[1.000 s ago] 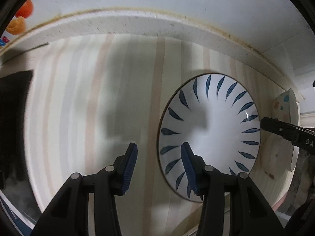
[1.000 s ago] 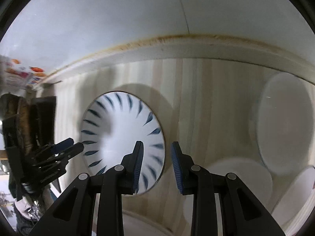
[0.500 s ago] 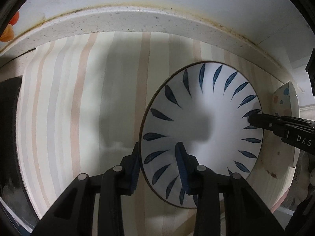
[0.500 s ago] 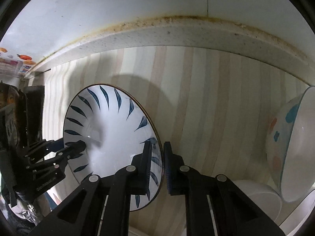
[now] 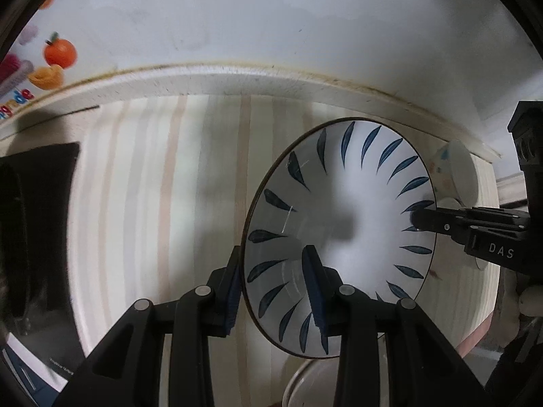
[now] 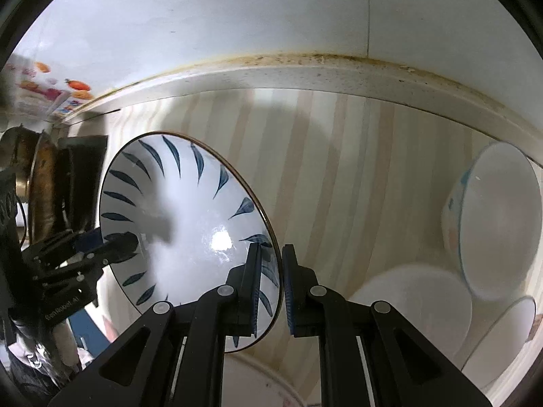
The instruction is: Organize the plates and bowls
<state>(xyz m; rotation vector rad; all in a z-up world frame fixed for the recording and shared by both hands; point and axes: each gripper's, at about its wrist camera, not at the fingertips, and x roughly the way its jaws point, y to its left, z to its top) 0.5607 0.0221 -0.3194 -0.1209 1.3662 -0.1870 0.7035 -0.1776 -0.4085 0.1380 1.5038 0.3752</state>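
At the far left of the left wrist view a printed panel (image 5: 40,68) leans against the white wall, showing an orange fruit and red letters cut off at the frame edge, reading something like "nde"; the rest cannot be read. Below it a dark object (image 5: 37,224) sits at the left end of the striped cloth (image 5: 163,203) that covers the counter. Further right, the left gripper (image 5: 275,285) has its blue pads clamped on the near rim of the leaf-pattern plate (image 5: 342,210), one finger outside the rim and one inside; the jaws stand only partly apart, closed onto the rim. The plate, white with dark blue leaf strokes around its edge, is held tilted above the cloth. On its opposite rim the right gripper (image 5: 420,218) comes in from the right, its black body marked "DAS" in white letters. Behind that sits a spotted bowl (image 5: 454,173) near the counter's end. In the right wrist view the right gripper (image 6: 271,281) is nearly fully closed, pinching the thin plate rim (image 6: 268,237) between its pads, and the left gripper (image 6: 118,244) bears small pale lettering, too blurred to read. To the right lie white bowls (image 6: 414,305) and a tilted bowl with blue markings (image 6: 499,217).
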